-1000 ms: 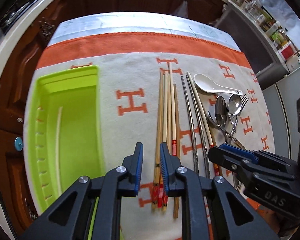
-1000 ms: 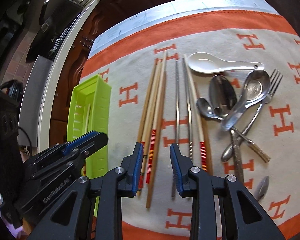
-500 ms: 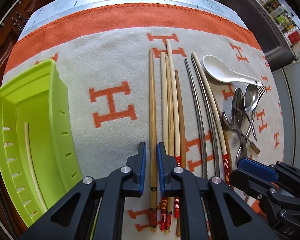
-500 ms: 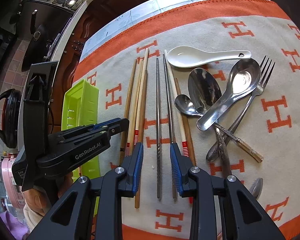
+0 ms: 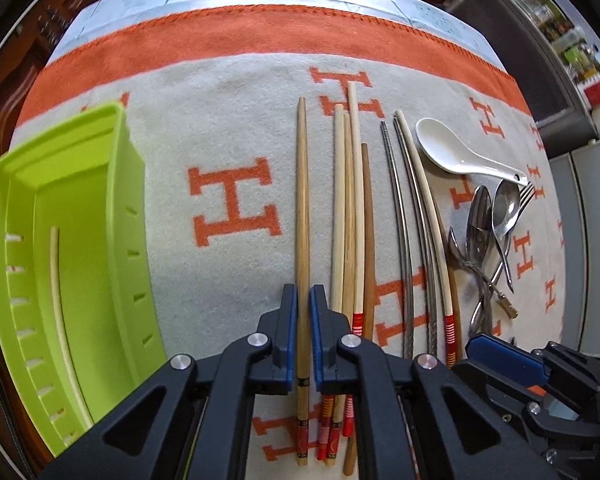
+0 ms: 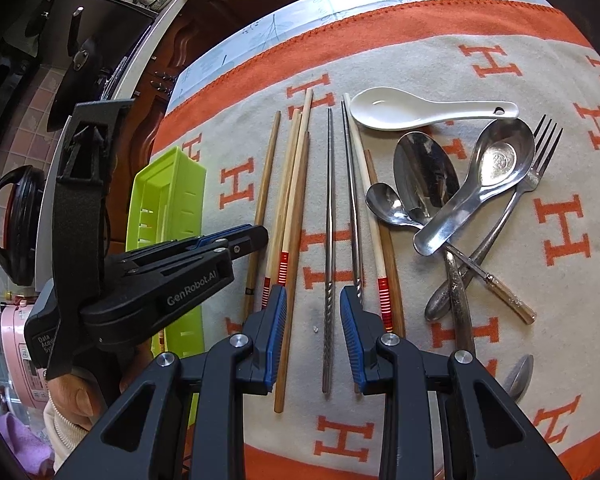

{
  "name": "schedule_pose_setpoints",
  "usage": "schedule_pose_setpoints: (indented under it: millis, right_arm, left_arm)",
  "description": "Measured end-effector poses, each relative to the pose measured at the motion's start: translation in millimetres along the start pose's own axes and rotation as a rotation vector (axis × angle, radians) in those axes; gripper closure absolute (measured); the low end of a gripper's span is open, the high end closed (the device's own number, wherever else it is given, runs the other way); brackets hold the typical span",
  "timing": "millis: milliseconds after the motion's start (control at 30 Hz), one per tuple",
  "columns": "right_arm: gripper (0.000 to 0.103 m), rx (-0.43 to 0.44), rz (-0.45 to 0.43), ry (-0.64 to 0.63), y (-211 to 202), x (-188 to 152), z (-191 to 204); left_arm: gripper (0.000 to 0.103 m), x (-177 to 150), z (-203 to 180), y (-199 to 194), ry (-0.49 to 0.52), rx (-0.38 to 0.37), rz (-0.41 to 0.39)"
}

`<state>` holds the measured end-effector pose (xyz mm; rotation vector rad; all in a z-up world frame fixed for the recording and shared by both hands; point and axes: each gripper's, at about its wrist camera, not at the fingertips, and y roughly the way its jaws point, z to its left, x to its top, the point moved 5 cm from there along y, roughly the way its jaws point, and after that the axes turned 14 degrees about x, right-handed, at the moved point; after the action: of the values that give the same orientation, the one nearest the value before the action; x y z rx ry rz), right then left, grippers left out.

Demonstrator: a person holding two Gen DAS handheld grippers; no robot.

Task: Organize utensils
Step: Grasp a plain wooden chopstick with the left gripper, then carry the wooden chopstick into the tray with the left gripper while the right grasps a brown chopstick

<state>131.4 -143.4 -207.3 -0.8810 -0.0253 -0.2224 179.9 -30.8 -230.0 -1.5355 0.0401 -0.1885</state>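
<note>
Pinching a wooden chopstick [image 5: 302,208] near its patterned end, our left gripper [image 5: 303,312] holds it against the blanket [image 5: 228,120], right of the green tray [image 5: 132,208]. Our right gripper [image 6: 313,312] hangs spread over a metal chopstick [image 6: 329,216], not touching.

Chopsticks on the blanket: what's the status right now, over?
Left gripper shut on wooden chopstick. Right gripper open over metal chopstick. Green tray alongside, path clear.

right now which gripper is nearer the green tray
Left. The left gripper is beside the green tray, clamped on a wooden chopstick; the right gripper sits farther off, over the metal chopsticks.
</note>
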Motion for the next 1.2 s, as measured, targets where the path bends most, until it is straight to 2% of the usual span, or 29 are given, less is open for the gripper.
schedule_pose_setpoints:
  millis: [100,267,367,500,700,933,1200]
  right_arm:
    - [0.074,0.006,0.001,-0.003,0.9,1.0,1.1]
    - [0.076,0.028,0.01,0.015,9.8,7.8,1.5]
    - [0.083,0.042,0.034,0.027,22.1,11.6,2.8]
    - [0.086,0.035,0.061,0.031,40.8,15.6,4.9]
    - [0.093,-0.034,0.093,0.008,64.3,19.1,6.3]
    - [0.094,-0.133,0.099,-0.042,77.0,20.5,10.9]
    - [0.094,-0.264,0.12,-0.101,91.3,24.1,28.2]
  left_arm:
    - [0.099,-6.2,6.9,-9.7,-0.041,-0.019,-0.006]
    - [0.099,-21.9,15.8,-48.4,-0.07,-0.04,-0.082]
    - [0.099,-34.9,30.5,-72.7,-0.089,-0.018,-0.136]
    - [0.099,-49.4,60.8,-93.3,-0.148,0.014,-0.181]
    - [0.099,-71.3,108.6,-98.3,-0.242,-0.004,-0.174]
    - [0.099,-83.1,128.7,-89.5,-0.297,-0.014,-0.166]
    - [0.099,-92.3,141.6,-81.1,-0.307,0.018,-0.151]
